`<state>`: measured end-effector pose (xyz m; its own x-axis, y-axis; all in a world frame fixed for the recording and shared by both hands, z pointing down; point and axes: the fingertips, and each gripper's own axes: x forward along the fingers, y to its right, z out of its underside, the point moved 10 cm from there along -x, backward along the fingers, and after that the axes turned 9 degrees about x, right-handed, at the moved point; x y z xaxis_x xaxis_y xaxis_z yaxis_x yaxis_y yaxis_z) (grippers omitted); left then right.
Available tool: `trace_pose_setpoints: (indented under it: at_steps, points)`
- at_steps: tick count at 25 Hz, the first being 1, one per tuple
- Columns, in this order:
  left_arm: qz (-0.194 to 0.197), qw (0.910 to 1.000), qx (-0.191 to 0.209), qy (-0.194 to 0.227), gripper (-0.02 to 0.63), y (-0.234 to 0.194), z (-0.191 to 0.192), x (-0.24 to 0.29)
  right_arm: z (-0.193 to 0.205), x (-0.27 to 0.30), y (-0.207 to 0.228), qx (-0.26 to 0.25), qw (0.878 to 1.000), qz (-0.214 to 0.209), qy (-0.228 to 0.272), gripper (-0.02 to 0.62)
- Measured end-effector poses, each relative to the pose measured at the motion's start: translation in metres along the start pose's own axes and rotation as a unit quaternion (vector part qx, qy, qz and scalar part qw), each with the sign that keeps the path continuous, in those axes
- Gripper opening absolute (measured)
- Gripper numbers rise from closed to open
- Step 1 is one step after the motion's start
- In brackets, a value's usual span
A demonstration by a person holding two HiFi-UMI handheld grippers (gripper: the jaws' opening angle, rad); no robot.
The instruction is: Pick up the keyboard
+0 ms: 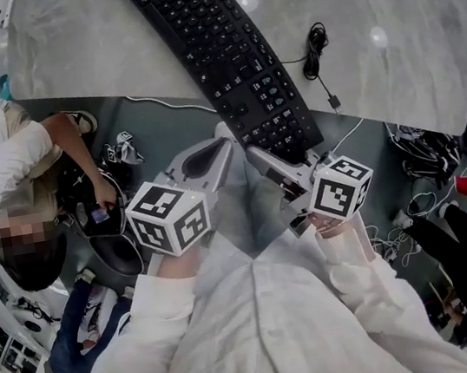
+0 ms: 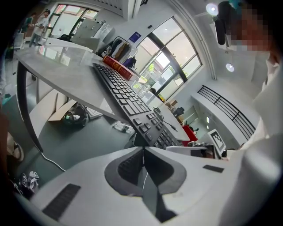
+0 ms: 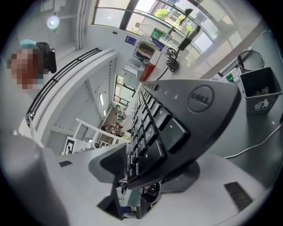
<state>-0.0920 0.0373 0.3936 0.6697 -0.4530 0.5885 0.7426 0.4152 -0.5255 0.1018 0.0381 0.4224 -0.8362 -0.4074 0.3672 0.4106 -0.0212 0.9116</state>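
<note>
- Two grippers show at the bottom of the head view, each with its marker cube, held out from white sleeves.
- Keyboard (image 1: 217, 52): black, lying diagonally on the grey marbled surface (image 1: 87, 37) from the top centre of the head view down toward the centre right. Its near end overhangs the surface edge above the dark floor (image 1: 162, 122).
- Right gripper (image 1: 263, 161): the head view places it at the overhanging end of the keyboard but does not show the contact. The right gripper view does: one pad bears on the key side and the other jaw sits under the base, so the corner with the round maker's badge is clamped between them.
- Left gripper (image 1: 220, 146): in the head view it is just left of the keyboard's near end, over the floor. The left gripper view shows its jaws closed together with nothing between them, and the keyboard lies beyond them, apart.
- Cable (image 1: 315, 50): coiled on the surface right of the keyboard, plain only in the head view.
- Waste bin (image 3: 261, 88): seen only in the right gripper view, upper right.
- Person (image 1: 2, 165): at the left edge of the head view.
</note>
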Motion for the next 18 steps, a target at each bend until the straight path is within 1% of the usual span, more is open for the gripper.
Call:
trace_pose_setpoints:
  at_steps: [6,8,10,13,15,18]
  points:
    - [0.002,1.0000,-0.004,0.004,0.020,-0.003,-0.003,0.003,-0.002,-0.001,0.004,0.028,0.999,-0.014,0.034,0.192]
    - [-0.001,1.0000,-0.005,0.007,0.020,-0.004,-0.005,0.003,-0.002,-0.002,0.004,0.037,0.998,-0.021,0.038,0.180]
    - [-0.004,0.9999,-0.009,0.011,0.020,-0.005,-0.006,0.003,-0.003,-0.001,0.003,0.048,0.998,-0.033,0.038,0.154]
    - [-0.001,0.9994,-0.020,0.028,0.020,-0.007,-0.008,0.002,-0.006,-0.001,0.002,0.063,0.997,-0.039,0.032,0.131]
    - [0.010,0.9985,-0.035,0.040,0.020,-0.008,-0.009,0.002,-0.006,-0.003,0.002,0.072,0.996,-0.038,0.030,0.121]
    - [0.036,0.9937,-0.087,0.060,0.020,-0.011,-0.007,0.003,-0.005,-0.006,-0.003,0.069,0.997,-0.034,0.029,0.117]
